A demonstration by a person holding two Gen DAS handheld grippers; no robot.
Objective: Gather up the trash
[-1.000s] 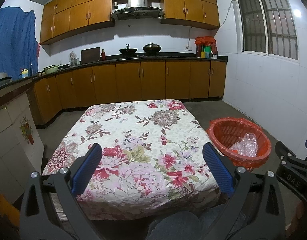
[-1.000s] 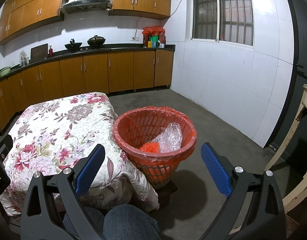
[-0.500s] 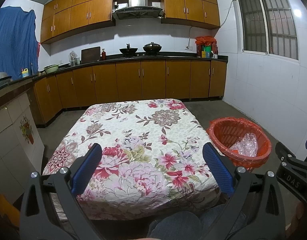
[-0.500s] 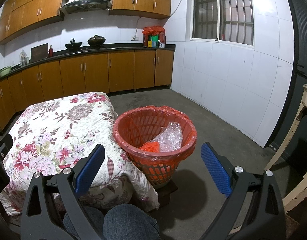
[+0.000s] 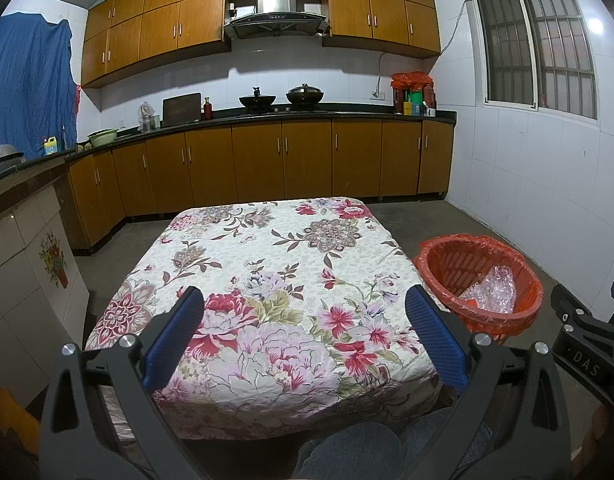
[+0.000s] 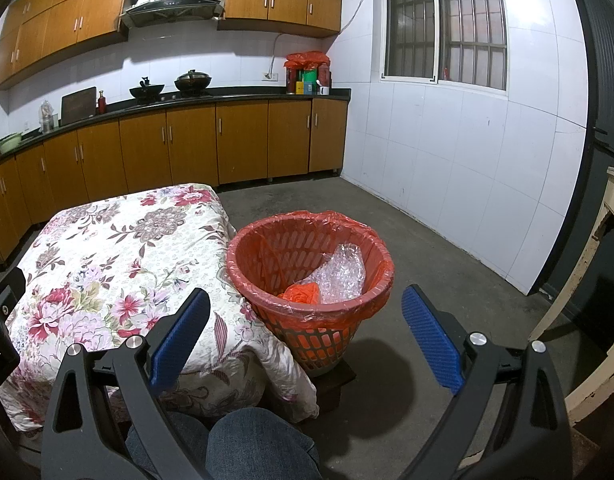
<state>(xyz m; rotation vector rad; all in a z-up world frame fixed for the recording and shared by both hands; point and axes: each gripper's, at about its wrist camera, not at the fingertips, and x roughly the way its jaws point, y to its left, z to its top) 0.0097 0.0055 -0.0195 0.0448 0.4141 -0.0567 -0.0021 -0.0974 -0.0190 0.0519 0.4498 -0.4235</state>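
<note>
Kitchen cabinets back our floral tablecloth point(image 5: 267, 280). Ahead of our right gripper point(image 6: 303, 330), the red-lined basket point(image 6: 267, 248) holds bubble wrap point(image 6: 341, 272). Both it and our left gripper point(image 5: 305, 334) gape, empty.

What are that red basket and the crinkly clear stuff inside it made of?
The basket looks like moulded plastic: stiff lattice walls, matte red, lined with a thin glossy orange bag. The clear stuff seems to be bubble wrap, judging by its shiny, bumpy, crumpled surface.

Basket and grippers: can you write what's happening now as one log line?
left gripper: open, empty | right gripper: open, empty | basket: beside table, holds bubble wrap, orange bag
</note>
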